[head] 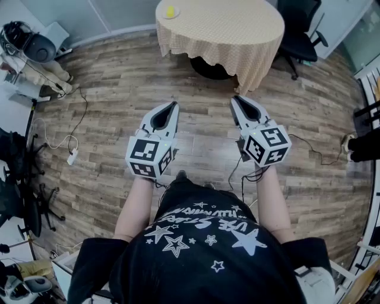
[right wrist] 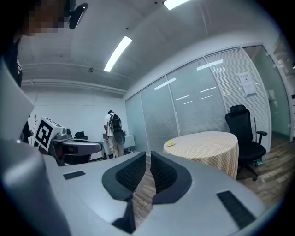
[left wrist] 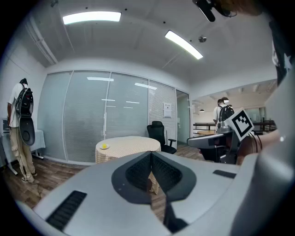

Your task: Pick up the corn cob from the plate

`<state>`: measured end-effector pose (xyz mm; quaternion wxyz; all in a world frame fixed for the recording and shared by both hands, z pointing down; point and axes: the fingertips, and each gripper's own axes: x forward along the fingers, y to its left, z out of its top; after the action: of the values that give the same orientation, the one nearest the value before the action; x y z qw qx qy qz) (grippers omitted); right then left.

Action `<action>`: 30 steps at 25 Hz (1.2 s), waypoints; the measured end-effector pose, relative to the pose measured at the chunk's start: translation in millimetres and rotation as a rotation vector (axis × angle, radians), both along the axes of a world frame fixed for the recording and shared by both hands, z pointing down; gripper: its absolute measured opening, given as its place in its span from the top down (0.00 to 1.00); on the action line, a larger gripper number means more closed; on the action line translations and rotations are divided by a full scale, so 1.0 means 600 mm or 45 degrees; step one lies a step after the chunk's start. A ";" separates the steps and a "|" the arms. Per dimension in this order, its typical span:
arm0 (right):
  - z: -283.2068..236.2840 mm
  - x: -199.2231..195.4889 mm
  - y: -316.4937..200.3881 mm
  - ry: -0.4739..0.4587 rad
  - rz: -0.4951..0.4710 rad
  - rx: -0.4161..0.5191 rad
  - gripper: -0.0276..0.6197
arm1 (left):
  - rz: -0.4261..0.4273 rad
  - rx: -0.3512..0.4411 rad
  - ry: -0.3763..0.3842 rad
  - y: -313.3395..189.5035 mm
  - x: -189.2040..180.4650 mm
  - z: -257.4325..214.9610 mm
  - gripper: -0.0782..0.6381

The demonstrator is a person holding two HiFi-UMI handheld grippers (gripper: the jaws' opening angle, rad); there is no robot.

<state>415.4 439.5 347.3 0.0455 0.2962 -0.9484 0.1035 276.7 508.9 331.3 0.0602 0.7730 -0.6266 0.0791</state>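
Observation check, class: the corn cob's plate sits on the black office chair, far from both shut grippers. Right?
Not quite: the head view shows the plate with the corn cob on the round table, not the chair. The rest holds.

floor (head: 119, 89): wood planks, matt, with plain grain
tablecloth (head: 237, 35): woven cloth, beige, fine check, soft folds at the hem
left gripper (head: 173, 107) and right gripper (head: 237, 101): smooth matt grey plastic shells
pads (left wrist: 138, 171): black, ribbed, dull
marker cubes (head: 148, 155): matt white faces, black printed squares
shirt (head: 202, 249): black cloth, white printed stars
wall panels (left wrist: 92, 120): glass, glossy, mirroring the ceiling lights
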 end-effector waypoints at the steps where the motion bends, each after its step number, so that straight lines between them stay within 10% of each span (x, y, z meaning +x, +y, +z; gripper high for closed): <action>1: 0.000 0.004 0.000 -0.002 -0.001 0.001 0.88 | -0.005 0.003 0.002 -0.001 0.007 0.000 0.88; 30: 0.020 0.067 -0.017 -0.250 -0.071 -0.128 0.88 | -0.217 -0.021 -0.003 0.036 0.032 0.014 0.88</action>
<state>455.6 429.2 359.2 -0.0301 0.2553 -0.9499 0.1780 295.7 530.8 340.0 0.0725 0.7163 -0.6894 0.0798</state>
